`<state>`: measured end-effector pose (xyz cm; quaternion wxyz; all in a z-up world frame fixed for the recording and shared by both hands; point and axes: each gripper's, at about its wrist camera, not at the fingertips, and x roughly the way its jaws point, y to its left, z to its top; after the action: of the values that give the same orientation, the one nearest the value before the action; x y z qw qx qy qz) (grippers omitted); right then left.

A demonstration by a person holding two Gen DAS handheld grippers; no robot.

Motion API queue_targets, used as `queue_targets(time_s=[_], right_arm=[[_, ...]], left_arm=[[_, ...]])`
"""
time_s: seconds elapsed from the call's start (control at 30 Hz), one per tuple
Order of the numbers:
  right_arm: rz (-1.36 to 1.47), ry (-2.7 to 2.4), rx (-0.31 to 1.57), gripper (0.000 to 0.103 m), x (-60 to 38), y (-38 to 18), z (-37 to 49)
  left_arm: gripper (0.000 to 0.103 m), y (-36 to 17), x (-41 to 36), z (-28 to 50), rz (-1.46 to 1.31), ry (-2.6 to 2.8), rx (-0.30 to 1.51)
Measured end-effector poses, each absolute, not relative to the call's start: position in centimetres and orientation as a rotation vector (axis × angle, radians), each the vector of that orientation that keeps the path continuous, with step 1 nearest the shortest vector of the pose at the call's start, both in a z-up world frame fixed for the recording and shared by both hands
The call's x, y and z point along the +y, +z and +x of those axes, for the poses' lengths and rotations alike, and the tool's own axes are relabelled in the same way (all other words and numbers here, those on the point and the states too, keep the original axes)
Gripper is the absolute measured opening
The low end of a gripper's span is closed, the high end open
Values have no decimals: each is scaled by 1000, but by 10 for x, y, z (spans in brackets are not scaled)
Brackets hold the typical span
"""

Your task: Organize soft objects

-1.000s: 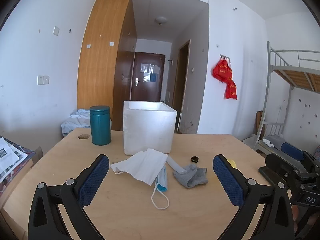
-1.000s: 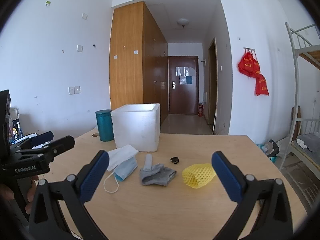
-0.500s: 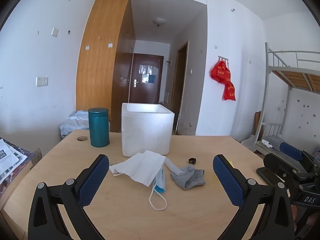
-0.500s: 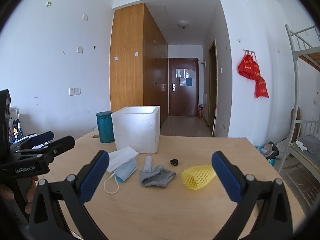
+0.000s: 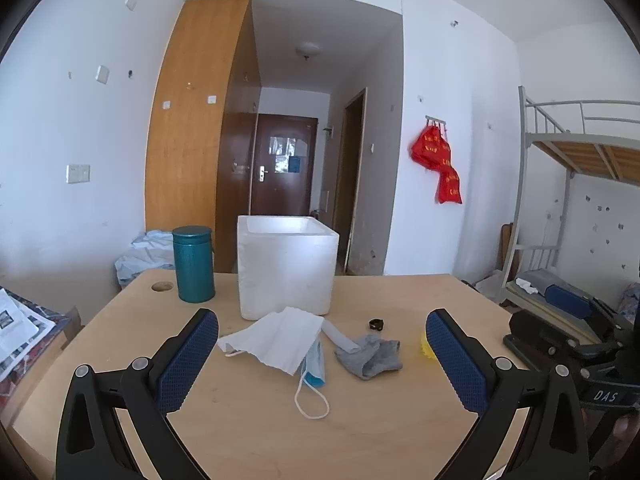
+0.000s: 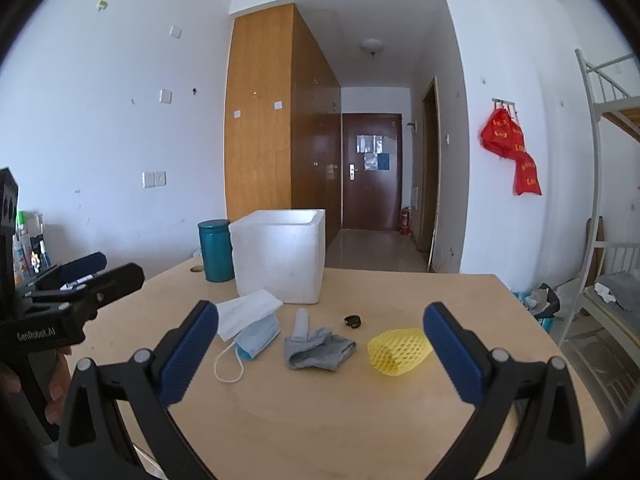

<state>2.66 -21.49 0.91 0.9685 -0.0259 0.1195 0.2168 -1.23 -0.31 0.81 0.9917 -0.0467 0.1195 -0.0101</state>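
Two masks (image 5: 280, 340) ahead of left claw (image 5: 322, 354), untouched

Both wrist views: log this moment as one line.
left gripper: open, empty | right gripper: open, empty | face masks, grey sock, yellow foam net: on table | foam box: upright

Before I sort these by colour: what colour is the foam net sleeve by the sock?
Yellow: the foam net sleeve shows best in the right wrist view, right of the grey sock.

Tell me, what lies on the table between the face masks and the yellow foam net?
A crumpled grey sock lies between the face masks and the yellow foam net; the right wrist view shows it best.
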Motion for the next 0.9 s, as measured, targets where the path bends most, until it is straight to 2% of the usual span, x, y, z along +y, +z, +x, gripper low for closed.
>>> queue_targets(time_s=[0.53,0.9], right_arm=[[-66,408,324,103,-211,0,67],[-59,351,465,103,-213,-17,121]], left_arm=[[103,7,3,47,-95,-49,359],[103,-12,14,100,-105,-45,464]])
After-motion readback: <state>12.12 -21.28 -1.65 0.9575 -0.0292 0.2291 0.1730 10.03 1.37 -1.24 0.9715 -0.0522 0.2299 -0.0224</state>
